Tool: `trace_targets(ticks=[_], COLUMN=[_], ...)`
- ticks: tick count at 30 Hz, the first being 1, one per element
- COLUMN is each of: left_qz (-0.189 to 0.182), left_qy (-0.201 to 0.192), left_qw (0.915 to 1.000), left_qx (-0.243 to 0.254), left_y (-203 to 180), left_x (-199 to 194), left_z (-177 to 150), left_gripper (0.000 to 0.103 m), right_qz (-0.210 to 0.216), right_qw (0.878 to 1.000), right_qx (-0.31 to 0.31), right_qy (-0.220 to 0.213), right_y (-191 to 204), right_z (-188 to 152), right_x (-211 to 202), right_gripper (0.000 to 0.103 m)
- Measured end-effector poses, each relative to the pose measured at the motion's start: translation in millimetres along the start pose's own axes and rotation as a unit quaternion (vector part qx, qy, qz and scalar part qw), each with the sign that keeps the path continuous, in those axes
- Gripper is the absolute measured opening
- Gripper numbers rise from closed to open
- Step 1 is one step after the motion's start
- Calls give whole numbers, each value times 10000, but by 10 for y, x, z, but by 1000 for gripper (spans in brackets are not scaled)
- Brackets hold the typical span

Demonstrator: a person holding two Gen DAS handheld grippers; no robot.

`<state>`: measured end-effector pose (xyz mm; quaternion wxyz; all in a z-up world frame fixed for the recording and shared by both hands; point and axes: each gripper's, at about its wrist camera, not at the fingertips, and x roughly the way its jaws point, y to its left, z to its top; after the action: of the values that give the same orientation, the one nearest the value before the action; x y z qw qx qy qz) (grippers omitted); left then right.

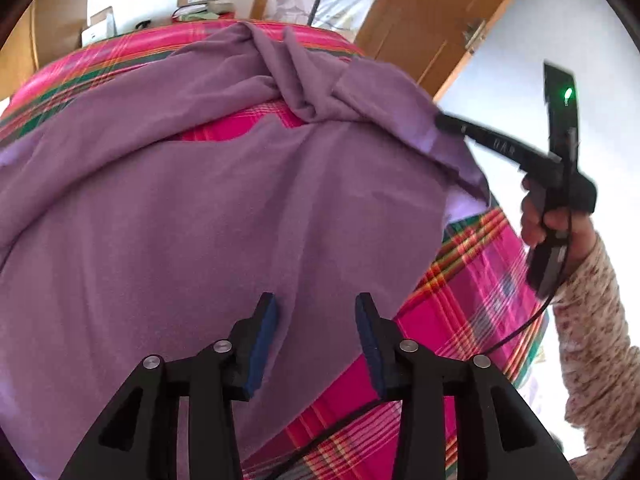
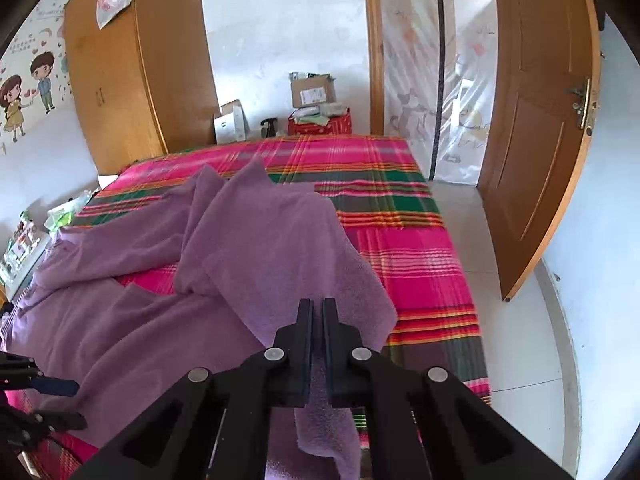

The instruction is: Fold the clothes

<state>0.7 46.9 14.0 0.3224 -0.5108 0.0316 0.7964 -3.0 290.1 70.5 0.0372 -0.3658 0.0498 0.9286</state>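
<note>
two grippers are in view over one purple garment point(image 1: 208, 208) spread across a bed with a pink plaid sheet point(image 1: 472, 304). the garment lies mostly flat, with a bunched, twisted fold toward the far end and a gap where the sheet shows through.

my left gripper point(image 1: 316, 320) hangs above the near part of the garment. its blue pads point(image 1: 262, 344) stand apart and nothing sits between them; i see the cloth below, not gripped.

my right gripper point(image 2: 318, 308) is clamped on an edge of the garment point(image 2: 256, 248). its jaws are pressed together on the cloth, and a flap hangs down beneath them in the right wrist view. from the left wrist view, that same gripper point(image 1: 444, 122) meets the garment's right edge, which is lifted off the sheet there, and a hand point(image 1: 540, 220) in a patterned sleeve point(image 1: 592, 328) holds its handle.

beyond the bed i note a wooden door point(image 2: 536, 152) standing open, a wooden wardrobe point(image 2: 120, 80), and cardboard boxes point(image 2: 312, 90) against the white wall. a cartoon wall sticker point(image 2: 28, 92) appears at far left. a tiled floor point(image 2: 472, 240) runs beside the bed.
</note>
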Motion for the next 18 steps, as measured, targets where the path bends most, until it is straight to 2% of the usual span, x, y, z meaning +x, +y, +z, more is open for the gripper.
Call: trace_targets(ticks=[4, 8, 12, 18], left_qz=[233, 201, 338, 392], left_qy=[0, 32, 128, 184], left_qw=[9986, 9959, 9938, 9937], left_qx=[478, 878, 1054, 1032], left_y=[-149, -261, -351, -377], left_x=[9, -28, 35, 126], left_z=[-41, -112, -153, -133], left_gripper=[42, 43, 43, 43], right_qz=[-40, -28, 78, -115], right_qw=[9999, 9998, 9993, 9992], right_qx=[146, 168, 340, 389], right_qy=[64, 48, 95, 12], right_y=[-22, -18, -64, -113], right_z=[-36, -83, -103, -142], right_x=[14, 14, 5, -72], right_gripper=[5, 5, 5, 5])
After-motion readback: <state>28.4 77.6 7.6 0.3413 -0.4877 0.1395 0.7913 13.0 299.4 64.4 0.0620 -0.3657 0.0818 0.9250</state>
